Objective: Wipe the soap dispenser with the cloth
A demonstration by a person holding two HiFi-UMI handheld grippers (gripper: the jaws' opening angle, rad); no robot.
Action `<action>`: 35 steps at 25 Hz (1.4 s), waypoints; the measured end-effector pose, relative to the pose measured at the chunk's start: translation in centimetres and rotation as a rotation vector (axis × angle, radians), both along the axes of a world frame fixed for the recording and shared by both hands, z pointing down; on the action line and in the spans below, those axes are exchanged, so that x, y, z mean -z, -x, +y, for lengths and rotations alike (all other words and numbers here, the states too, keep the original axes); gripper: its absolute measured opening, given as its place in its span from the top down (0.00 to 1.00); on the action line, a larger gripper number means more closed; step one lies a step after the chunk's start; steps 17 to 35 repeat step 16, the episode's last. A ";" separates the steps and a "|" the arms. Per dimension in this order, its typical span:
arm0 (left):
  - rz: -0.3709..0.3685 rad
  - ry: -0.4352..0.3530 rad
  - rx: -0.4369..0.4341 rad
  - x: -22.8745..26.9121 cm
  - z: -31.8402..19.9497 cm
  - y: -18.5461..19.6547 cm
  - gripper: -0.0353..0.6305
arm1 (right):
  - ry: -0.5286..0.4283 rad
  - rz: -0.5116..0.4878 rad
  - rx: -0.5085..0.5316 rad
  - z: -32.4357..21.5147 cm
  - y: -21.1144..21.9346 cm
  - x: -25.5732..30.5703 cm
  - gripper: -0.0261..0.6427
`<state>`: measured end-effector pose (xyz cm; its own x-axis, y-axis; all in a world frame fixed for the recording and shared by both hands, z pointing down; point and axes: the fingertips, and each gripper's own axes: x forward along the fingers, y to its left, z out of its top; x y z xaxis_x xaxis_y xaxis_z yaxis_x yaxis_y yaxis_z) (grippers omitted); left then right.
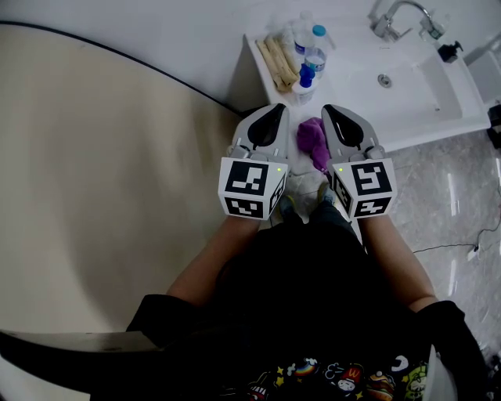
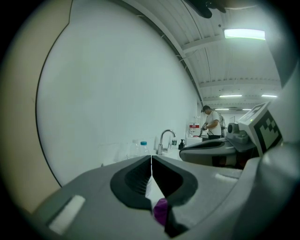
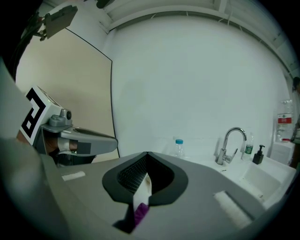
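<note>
A purple cloth (image 1: 312, 141) lies crumpled at the near edge of the white counter (image 1: 344, 86). Just beyond it stands a white soap dispenser with a blue pump (image 1: 304, 81). My left gripper (image 1: 279, 108) and right gripper (image 1: 328, 109) hover side by side over the counter's front edge, one on each side of the cloth. Both are shut with nothing between the jaws. Under the left gripper (image 2: 151, 159) a sliver of the purple cloth (image 2: 160, 211) shows. The same cloth (image 3: 140, 213) shows under the right gripper (image 3: 146, 154).
A blue-capped water bottle (image 1: 315, 45) and rolled beige towels (image 1: 279, 59) sit at the counter's back left. The sink basin (image 1: 427, 82), faucet (image 1: 398, 14) and a small black dispenser (image 1: 448, 51) lie to the right. A person (image 2: 212, 123) works far off.
</note>
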<state>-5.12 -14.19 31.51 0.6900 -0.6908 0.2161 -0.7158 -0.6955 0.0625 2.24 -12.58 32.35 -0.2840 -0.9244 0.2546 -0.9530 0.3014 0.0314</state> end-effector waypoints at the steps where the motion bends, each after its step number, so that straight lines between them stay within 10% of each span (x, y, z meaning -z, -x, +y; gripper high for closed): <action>1: -0.002 0.000 0.000 0.0 0.1 0.0 0.94 | -0.002 0.000 0.001 0.0 0.1 0.0 0.93; 35: -0.013 0.002 0.004 -0.6 0.2 -0.1 0.94 | -0.010 0.009 -0.024 0.0 -0.4 -0.3 0.93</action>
